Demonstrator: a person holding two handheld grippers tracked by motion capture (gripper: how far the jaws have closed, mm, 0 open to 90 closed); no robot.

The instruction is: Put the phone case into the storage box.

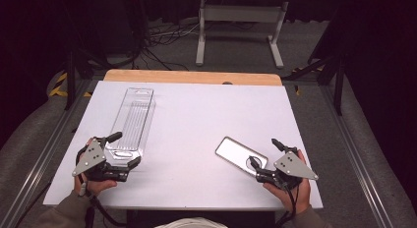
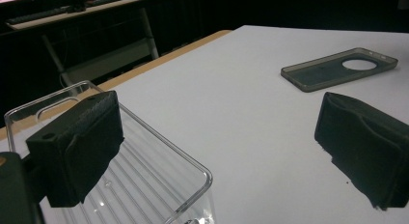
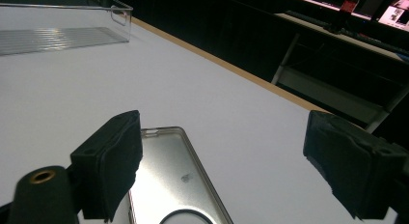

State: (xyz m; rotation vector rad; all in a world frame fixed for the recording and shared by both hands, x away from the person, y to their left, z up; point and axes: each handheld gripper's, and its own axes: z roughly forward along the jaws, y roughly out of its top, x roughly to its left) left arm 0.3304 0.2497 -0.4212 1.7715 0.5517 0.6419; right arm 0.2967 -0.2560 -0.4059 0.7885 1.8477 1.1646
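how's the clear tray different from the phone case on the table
The clear tray is colourless and see-through with a ribbed floor; the phone case is smoky grey with a round camera hole. The tray looks longer and has taller walls; the case is smaller and shallow. The tray lies at the left by the left gripper, the case at the right by the right gripper. Both lie flat on the white table, and neither is gripped.

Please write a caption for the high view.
Two open grippers, left at a clear tray, right at a phone case.
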